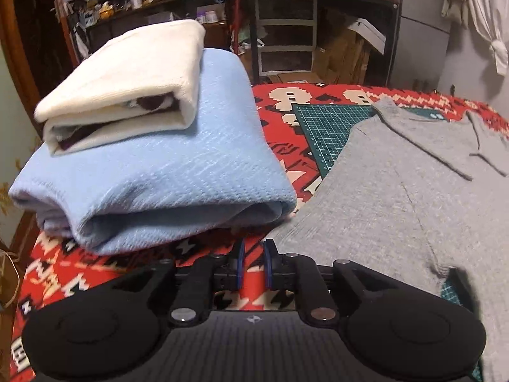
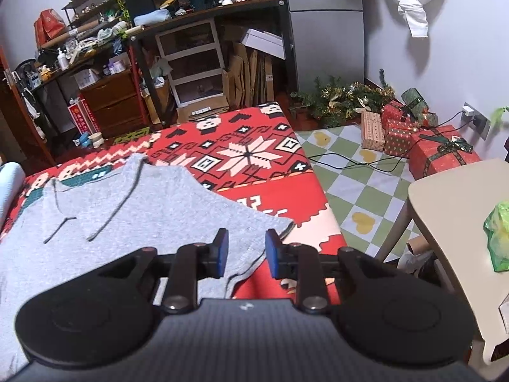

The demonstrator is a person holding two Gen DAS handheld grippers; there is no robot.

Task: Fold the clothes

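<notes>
The left gripper (image 1: pixel 253 265) has its jaws parted by only a narrow gap, with nothing between the blue pads, and it hangs over the red patterned cloth (image 1: pixel 280 140) just off the near left edge of the grey shirt (image 1: pixel 404 197). The right gripper (image 2: pixel 243 252) has its jaws standing wider apart, also empty, poised above the shirt's right sleeve, whose hem shows in the gap beneath them; whether the pads touch the fabric cannot be told. The grey shirt lies flat and unfolded on the counter, its long axis running away from both cameras, collar at the far end and body toward the near edge (the collar's dark trim lines angle back toward the viewer). Its lower part is cut off by the gripper bodies and the frame edges, so the hem is hidden. A green cutting mat (image 1: pixel 324 130) lies partly under the shirt, only its far left corner and a sliver at the near right showing. To the left of the shirt, and apart from it, sits a folded light-blue garment (image 1: pixel 152 184) with a folded white one (image 1: pixel 127 76) stacked on top.
</notes>
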